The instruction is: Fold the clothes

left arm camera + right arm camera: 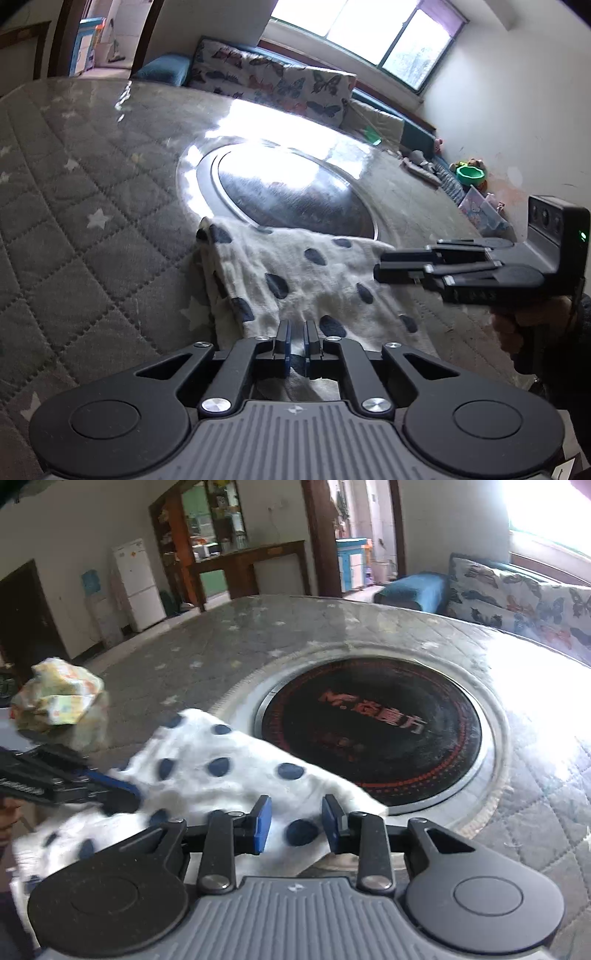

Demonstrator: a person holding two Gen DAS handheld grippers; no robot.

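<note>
Here left gripper (295,345) and right gripper (295,825) angled down over dotted cloth (295,273).

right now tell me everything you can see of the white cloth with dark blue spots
The white cloth with dark blue spots looks soft and fuzzy, like fleece or towelling. It lies rumpled and partly folded on the grey quilted star-print table cover, its far edge overlapping the rim of the round black hotplate. The left gripper is nearly closed over its near edge; the right gripper hangs open above it.
</note>
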